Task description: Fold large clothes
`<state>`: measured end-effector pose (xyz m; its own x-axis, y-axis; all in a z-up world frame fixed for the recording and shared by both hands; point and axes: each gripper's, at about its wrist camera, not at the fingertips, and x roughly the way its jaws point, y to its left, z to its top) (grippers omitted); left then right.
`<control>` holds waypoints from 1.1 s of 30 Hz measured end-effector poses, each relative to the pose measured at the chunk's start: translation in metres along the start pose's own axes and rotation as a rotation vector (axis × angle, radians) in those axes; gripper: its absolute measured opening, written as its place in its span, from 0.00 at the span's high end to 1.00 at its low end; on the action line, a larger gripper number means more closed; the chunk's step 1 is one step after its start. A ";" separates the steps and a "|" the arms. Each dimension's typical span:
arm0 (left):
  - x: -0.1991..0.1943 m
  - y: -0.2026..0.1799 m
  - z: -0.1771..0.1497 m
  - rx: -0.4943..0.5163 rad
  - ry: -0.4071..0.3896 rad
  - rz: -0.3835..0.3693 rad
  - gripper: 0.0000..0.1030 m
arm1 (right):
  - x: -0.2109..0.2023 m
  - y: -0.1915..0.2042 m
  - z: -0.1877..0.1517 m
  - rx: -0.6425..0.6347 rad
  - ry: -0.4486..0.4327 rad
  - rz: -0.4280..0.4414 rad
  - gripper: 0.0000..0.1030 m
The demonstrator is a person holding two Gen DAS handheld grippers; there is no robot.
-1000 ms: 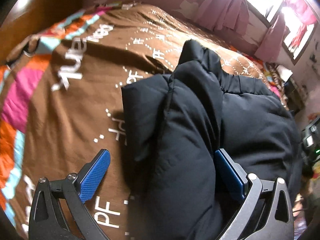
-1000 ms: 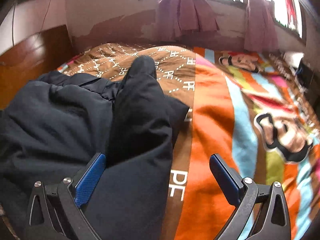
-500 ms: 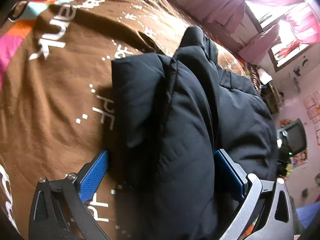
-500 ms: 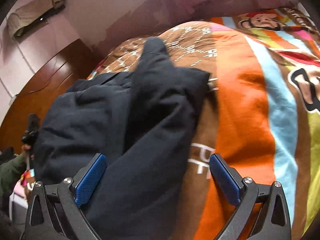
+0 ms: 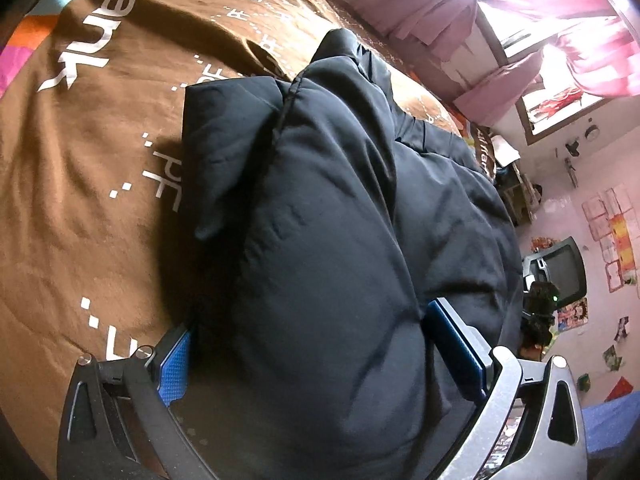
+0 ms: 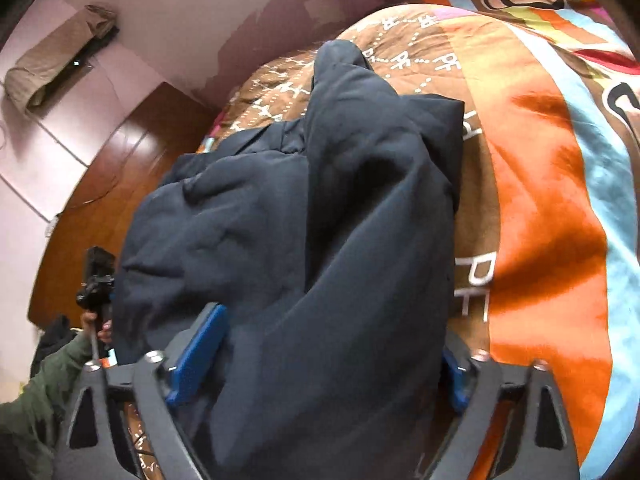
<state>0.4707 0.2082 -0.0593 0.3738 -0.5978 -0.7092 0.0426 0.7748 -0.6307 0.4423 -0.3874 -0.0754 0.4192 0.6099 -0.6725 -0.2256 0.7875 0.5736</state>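
Note:
A large dark navy padded jacket (image 5: 320, 240) lies bunched on a bed. One sleeve-like fold runs up the middle of it. My left gripper (image 5: 316, 356) is open, with its blue pads on either side of the near bulge of the jacket. In the right wrist view the same jacket (image 6: 340, 240) fills the middle. My right gripper (image 6: 324, 356) is open too, straddling the jacket's thick near fold. Its right pad is mostly hidden by the fabric. Neither gripper squeezes the cloth.
The bed has a brown blanket with white letters (image 5: 88, 184) and orange and blue stripes (image 6: 560, 200). A wooden headboard (image 6: 120, 168) stands at the left. Pink curtains (image 5: 460, 12) hang by bright windows. A person's hand with a camera (image 6: 96, 280) is beside the bed.
Both grippers have moved forward and down onto the jacket, so its near fold now sits between each pair of fingers. Both views have tilted. The jaws have stayed open.

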 end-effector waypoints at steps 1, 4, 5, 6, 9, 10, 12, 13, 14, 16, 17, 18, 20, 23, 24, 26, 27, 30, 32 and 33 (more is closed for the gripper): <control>-0.001 -0.002 -0.001 0.001 -0.006 0.013 0.10 | -0.001 0.003 -0.001 -0.006 -0.008 -0.012 0.33; -0.002 -0.013 -0.006 0.007 -0.031 0.031 0.22 | -0.006 0.009 -0.007 -0.008 -0.031 -0.035 0.51; -0.004 -0.015 -0.008 0.004 -0.042 0.035 0.28 | -0.007 0.007 -0.006 -0.004 -0.033 -0.038 0.55; -0.004 -0.016 -0.009 0.000 -0.051 0.040 0.31 | -0.008 0.007 -0.007 0.008 -0.036 -0.043 0.57; -0.013 -0.017 -0.015 -0.035 -0.090 0.044 0.49 | -0.004 0.011 -0.004 0.011 -0.054 -0.073 0.66; -0.016 -0.019 -0.017 -0.043 -0.105 0.049 0.56 | -0.006 0.015 -0.004 -0.001 -0.062 -0.085 0.69; -0.023 -0.031 -0.023 -0.019 -0.131 0.085 0.66 | -0.013 0.031 -0.001 -0.060 -0.092 -0.108 0.82; -0.027 -0.042 -0.025 0.011 -0.139 0.119 0.70 | -0.017 0.038 0.001 -0.085 -0.099 -0.121 0.84; -0.029 -0.051 -0.028 0.035 -0.145 0.144 0.73 | -0.018 0.043 0.002 -0.105 -0.102 -0.133 0.86; -0.032 -0.073 -0.031 0.071 -0.161 0.166 0.75 | -0.027 0.059 0.004 -0.149 -0.122 -0.145 0.88; -0.034 -0.081 -0.033 0.084 -0.168 0.168 0.76 | -0.031 0.066 0.006 -0.164 -0.137 -0.143 0.88; -0.035 -0.091 -0.034 0.096 -0.174 0.168 0.77 | -0.039 0.073 0.008 -0.179 -0.158 -0.140 0.88; -0.032 -0.115 -0.035 0.128 -0.182 0.173 0.79 | -0.045 0.086 0.012 -0.202 -0.186 -0.143 0.89; -0.021 -0.153 -0.032 0.176 -0.194 0.163 0.80 | -0.067 0.101 0.020 -0.235 -0.247 -0.168 0.89; -0.020 -0.161 -0.032 0.185 -0.199 0.151 0.80 | -0.074 0.106 0.021 -0.237 -0.268 -0.171 0.89; -0.019 -0.179 -0.030 0.203 -0.216 0.123 0.80 | -0.094 0.111 0.023 -0.248 -0.311 -0.195 0.89; -0.018 -0.187 -0.029 0.206 -0.229 0.102 0.80 | -0.105 0.111 0.024 -0.250 -0.334 -0.206 0.89; -0.014 -0.203 -0.026 0.209 -0.240 0.064 0.80 | -0.129 0.107 0.024 -0.254 -0.379 -0.243 0.89; -0.005 -0.213 -0.026 0.225 -0.227 0.065 0.80 | -0.137 0.104 0.023 -0.256 -0.386 -0.274 0.89; 0.001 -0.217 -0.025 0.232 -0.213 0.072 0.80 | -0.139 0.101 0.021 -0.253 -0.382 -0.291 0.89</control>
<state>0.4386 0.0344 0.0685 0.5677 -0.5022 -0.6523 0.2098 0.8545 -0.4752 0.3802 -0.3940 0.0861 0.7751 0.3253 -0.5417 -0.2374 0.9444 0.2274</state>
